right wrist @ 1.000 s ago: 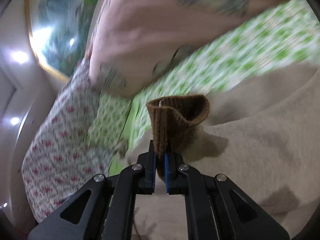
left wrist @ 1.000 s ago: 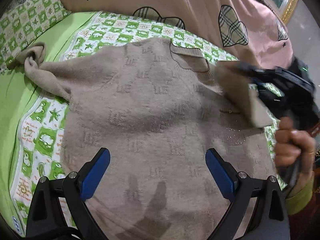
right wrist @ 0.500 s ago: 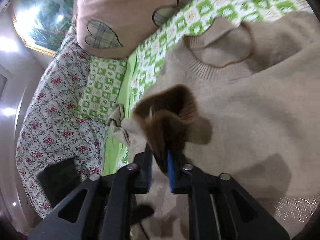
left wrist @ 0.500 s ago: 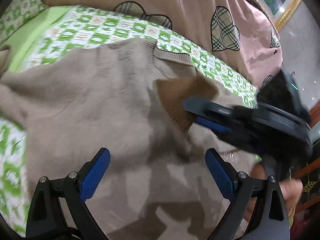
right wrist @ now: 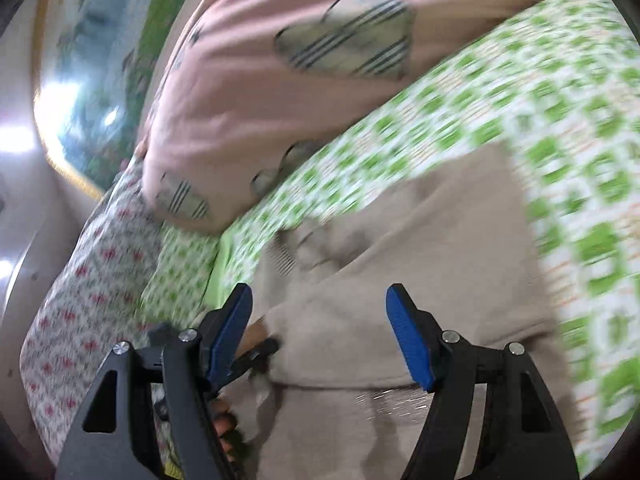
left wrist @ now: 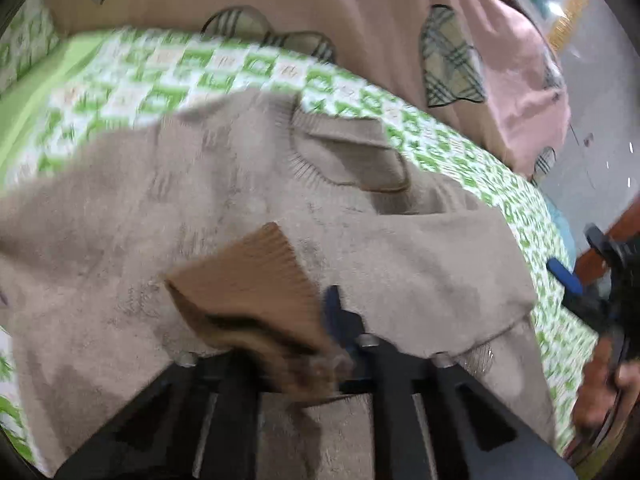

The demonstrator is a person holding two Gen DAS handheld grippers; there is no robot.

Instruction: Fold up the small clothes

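Note:
A beige knit sweater (left wrist: pixel 208 200) lies flat on the green-checked bedsheet (left wrist: pixel 192 76), neck opening (left wrist: pixel 352 160) toward the pillow. Its right sleeve (left wrist: pixel 440 264) is folded across the chest, and the brown ribbed cuff (left wrist: pixel 248 280) lies over my left gripper (left wrist: pixel 288 344), whose fingers are closed together on it. My right gripper (right wrist: pixel 320 336) is open and empty above the sweater (right wrist: pixel 400 264) near its folded shoulder; it also shows at the right edge of the left wrist view (left wrist: pixel 600 280).
A pink quilt with plaid hearts (left wrist: pixel 400 20) lies behind the sweater. A floral pillow (right wrist: pixel 80 280) and a green-checked pillow (right wrist: pixel 180 276) sit at the bed's head. A framed picture (right wrist: pixel 92 80) hangs on the wall.
My right gripper carried the sleeve cuff across the sweater, let go and pulled back open. My left gripper shut on the cuff.

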